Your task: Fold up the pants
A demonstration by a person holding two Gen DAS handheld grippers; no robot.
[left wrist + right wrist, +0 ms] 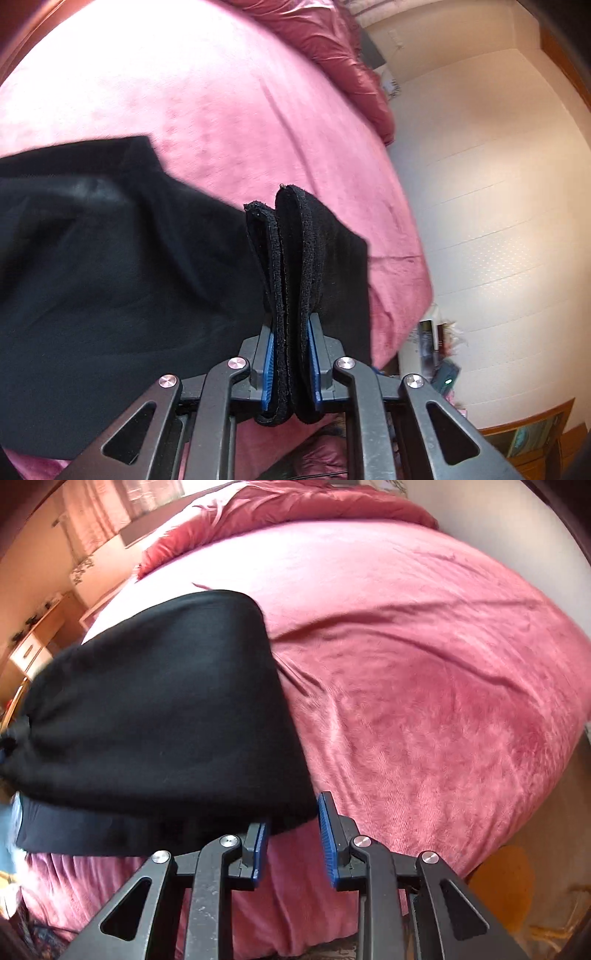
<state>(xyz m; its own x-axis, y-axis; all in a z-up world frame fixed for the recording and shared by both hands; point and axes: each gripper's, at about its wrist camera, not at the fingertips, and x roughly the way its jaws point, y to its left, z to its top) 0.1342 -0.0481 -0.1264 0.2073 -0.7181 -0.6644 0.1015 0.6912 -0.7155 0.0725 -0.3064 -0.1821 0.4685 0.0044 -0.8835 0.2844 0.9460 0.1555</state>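
Observation:
The black pants point(110, 266) lie folded on the pink bedspread point(229, 110). My left gripper point(290, 354) is shut on the pants' layered edges, which stand up between the blue pads point(267, 365) and hide the fingertips. In the right wrist view the pants point(159, 716) form a rounded folded bundle at the left, lifted at its left end. My right gripper point(293, 830) is open at the bundle's near right corner; the cloth overlaps its left pad point(258, 849), and nothing is held between the pads.
A crumpled red duvet point(295, 506) lies at the far end of the bed. A white wall point(498, 184) and floor clutter point(439, 350) are right of the bed. A wooden desk point(33, 642) stands at the left; an orange stool point(506, 882) is near the bed's corner.

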